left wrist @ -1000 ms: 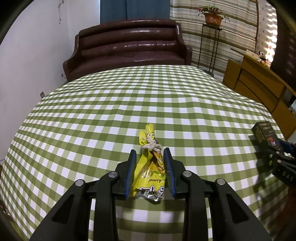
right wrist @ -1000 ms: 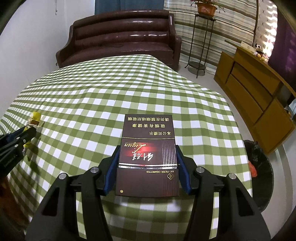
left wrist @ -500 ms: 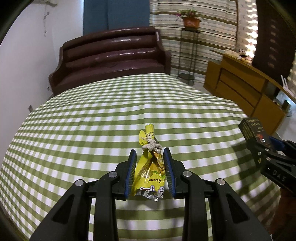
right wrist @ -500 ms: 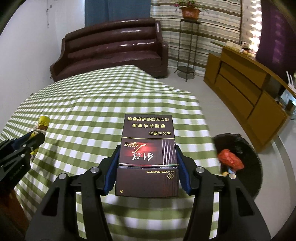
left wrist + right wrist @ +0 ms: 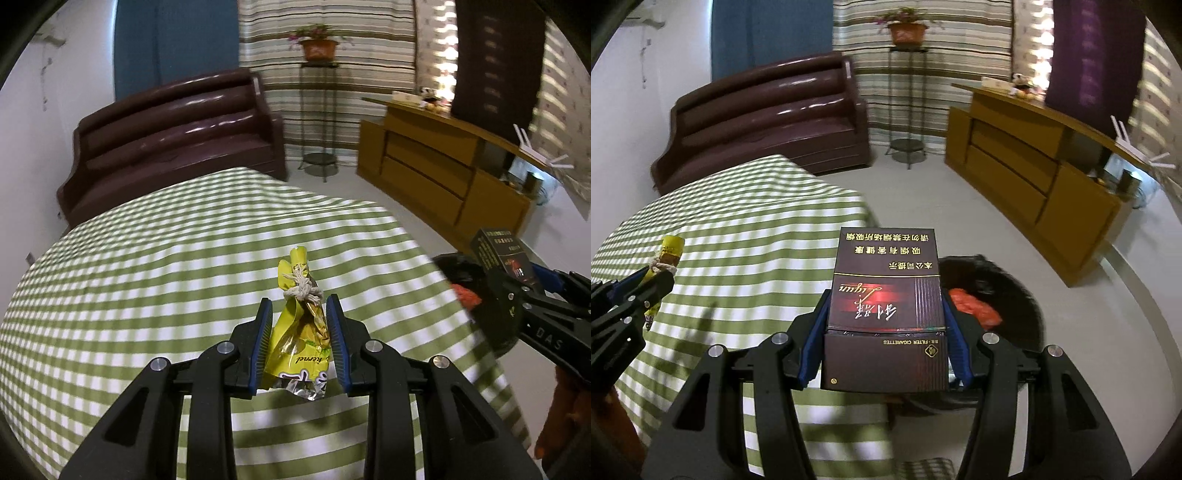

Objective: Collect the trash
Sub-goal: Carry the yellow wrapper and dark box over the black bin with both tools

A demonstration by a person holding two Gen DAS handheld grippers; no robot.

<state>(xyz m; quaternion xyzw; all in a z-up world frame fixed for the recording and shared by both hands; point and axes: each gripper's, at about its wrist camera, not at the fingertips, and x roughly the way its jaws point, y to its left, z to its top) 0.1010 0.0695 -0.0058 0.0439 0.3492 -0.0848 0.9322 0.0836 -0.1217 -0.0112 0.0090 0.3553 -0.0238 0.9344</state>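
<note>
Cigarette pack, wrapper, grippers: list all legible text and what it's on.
"FILTER CIGARETTES": cigarette pack, lid edge, printed upside down in the right wrist view.
Chinese lines and a gold script logo: same pack, not transcribed.
"kernel": yellow snack wrapper; larger lettering below it crumpled, unreadable.
"DAS": right gripper arm, left wrist view.

- The left gripper (image 5: 298, 334), black with blue pads, is clamped on a crumpled yellow foil snack wrapper (image 5: 300, 343) knotted near its top with pale string.
- Beneath it spreads a table under a green-and-white checked cloth (image 5: 147, 280).
- At the right edge, the right gripper (image 5: 517, 291) grips a dark maroon cigarette box (image 5: 498, 251), beside a black bin (image 5: 458, 269) with something red inside.
- Behind stand a dark brown leather sofa (image 5: 177, 129), a yellow-brown wooden sideboard (image 5: 443, 170), and a potted plant (image 5: 317, 46) on a thin metal stand.
</note>
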